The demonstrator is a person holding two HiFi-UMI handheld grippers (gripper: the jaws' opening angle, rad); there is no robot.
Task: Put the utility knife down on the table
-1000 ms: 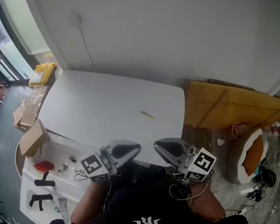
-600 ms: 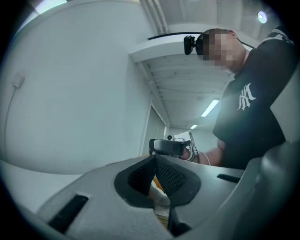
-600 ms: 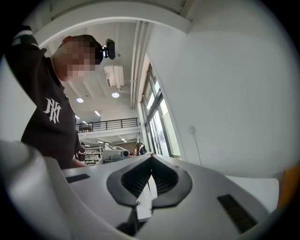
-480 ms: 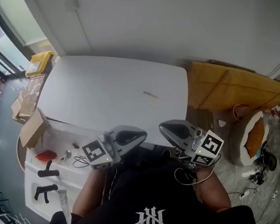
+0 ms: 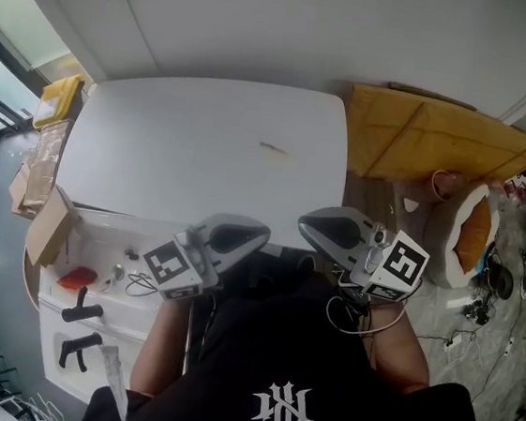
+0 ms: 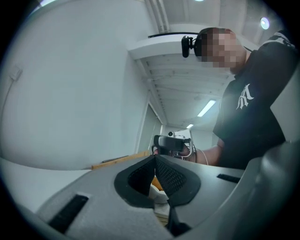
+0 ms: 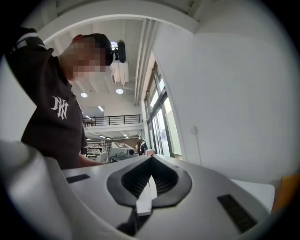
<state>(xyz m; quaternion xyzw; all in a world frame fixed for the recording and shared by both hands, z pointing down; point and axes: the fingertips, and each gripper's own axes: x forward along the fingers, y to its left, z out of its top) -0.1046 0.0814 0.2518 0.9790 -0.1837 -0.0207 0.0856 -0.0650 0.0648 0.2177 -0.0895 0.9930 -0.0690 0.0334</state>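
Table white, utility knife lying mid-top; left gripper, right gripper fingers closed, empty.

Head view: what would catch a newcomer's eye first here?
The left gripper and right gripper, both shut and empty, hover close in front of the person. Beyond them, the big white table holds one slim tan object. Yellow cardboard sits right of it.

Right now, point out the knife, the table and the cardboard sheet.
knife (image 5: 275, 149): head view, middle of its slim body.
table (image 5: 171, 152): head view, bare top left of the knife.
cardboard sheet (image 5: 431, 144): head view, middle of its flat face.
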